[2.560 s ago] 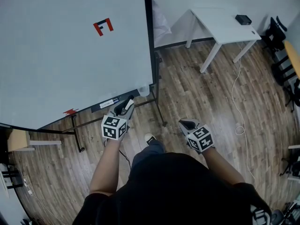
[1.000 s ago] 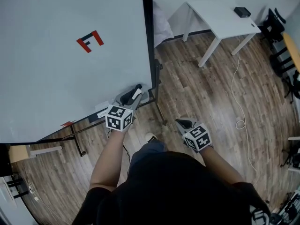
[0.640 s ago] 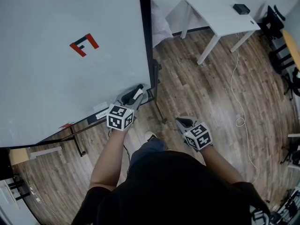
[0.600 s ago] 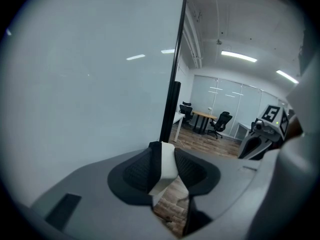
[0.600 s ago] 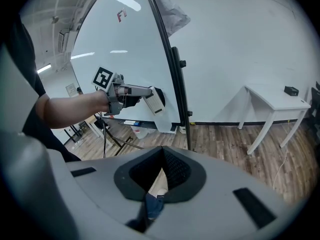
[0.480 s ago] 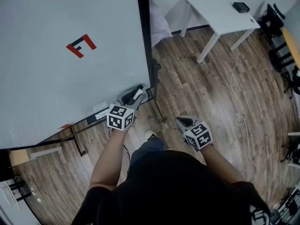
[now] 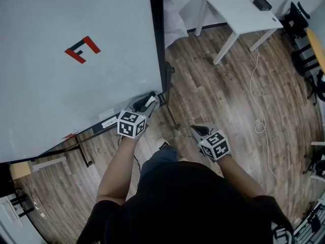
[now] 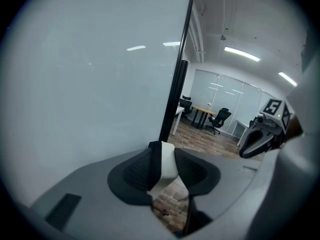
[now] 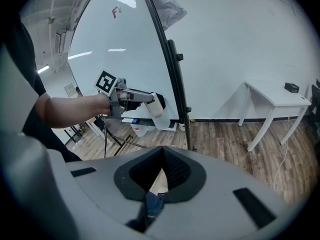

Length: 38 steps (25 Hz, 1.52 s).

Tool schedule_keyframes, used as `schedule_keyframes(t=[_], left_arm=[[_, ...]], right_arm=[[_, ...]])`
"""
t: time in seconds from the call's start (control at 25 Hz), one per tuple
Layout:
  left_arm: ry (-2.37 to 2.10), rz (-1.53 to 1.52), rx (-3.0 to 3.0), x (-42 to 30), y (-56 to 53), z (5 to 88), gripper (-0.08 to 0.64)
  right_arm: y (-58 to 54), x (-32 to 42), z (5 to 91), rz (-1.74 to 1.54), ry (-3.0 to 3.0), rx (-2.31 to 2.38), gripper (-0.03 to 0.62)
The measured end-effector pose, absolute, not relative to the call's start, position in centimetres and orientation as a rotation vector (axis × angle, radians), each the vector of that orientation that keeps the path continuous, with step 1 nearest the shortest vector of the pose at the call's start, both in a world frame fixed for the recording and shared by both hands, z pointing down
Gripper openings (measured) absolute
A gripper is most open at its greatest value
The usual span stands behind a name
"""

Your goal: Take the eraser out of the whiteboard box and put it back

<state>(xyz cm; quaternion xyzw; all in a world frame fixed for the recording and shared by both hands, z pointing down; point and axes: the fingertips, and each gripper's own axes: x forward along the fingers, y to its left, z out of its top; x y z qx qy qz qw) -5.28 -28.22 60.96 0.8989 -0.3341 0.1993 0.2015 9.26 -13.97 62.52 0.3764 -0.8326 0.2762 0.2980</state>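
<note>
Clenching the eraser (image 8: 168, 165), left gripper (image 8: 164, 153), seen sidelong from right gripper (image 9: 162, 155), jaws closed empty.

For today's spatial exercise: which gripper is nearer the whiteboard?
Left. The left gripper, clamping the eraser, is beside the whiteboard; the right gripper hangs apart over the floor.

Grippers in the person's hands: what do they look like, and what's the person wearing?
Both the left gripper and right gripper are grey plastic with black ribbed pads, each carrying a cube of black-and-white square markers. The person wears a black short-sleeved top.
</note>
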Motion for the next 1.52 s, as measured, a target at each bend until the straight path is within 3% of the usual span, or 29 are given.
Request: schedule_keyframes(t=[1.52], left_arm=[[-0.893,0.729,2.474,-4.4,-28.6,66.0,0.167]], right_arm=[[-13.9,9.2,63.6,0.779,-2.194,1.009,-0.005]])
